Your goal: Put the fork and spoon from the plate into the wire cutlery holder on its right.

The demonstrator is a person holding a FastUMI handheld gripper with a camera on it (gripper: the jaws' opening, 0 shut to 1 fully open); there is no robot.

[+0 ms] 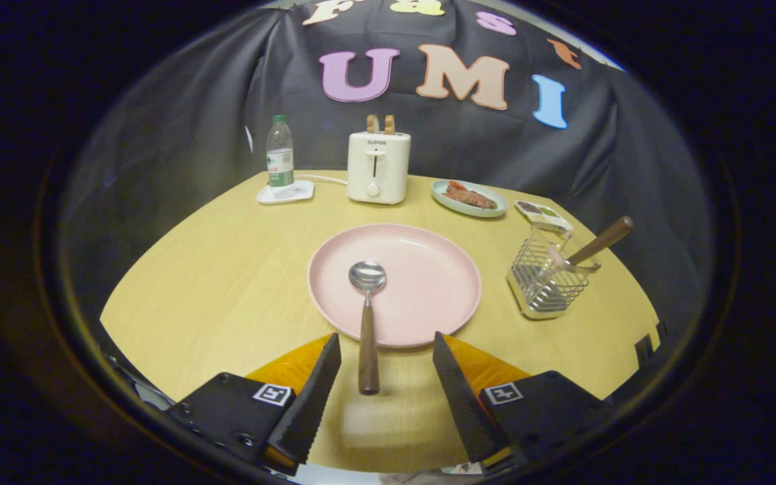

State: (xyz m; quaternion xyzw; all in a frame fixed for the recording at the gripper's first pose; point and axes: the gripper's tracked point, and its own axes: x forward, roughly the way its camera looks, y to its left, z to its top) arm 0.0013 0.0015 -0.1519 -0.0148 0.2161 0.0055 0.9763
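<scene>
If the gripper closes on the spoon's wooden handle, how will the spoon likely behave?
The spoon looks rigid. Its bowl rests on the pink plate while the handle overhangs the rim, so it may pivot. The open gripper straddles the handle; the wood probably grips well.

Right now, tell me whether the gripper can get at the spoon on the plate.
Probably yes. The gripper is open, and the spoon's wooden handle sticks out over the pink plate's rim and lies between the fingers, touching neither. Nothing stands in the way, so closing on the handle looks feasible.

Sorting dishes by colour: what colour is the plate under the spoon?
Pale pink plate, clearest in the gripper view, beyond the open jaws.
</scene>
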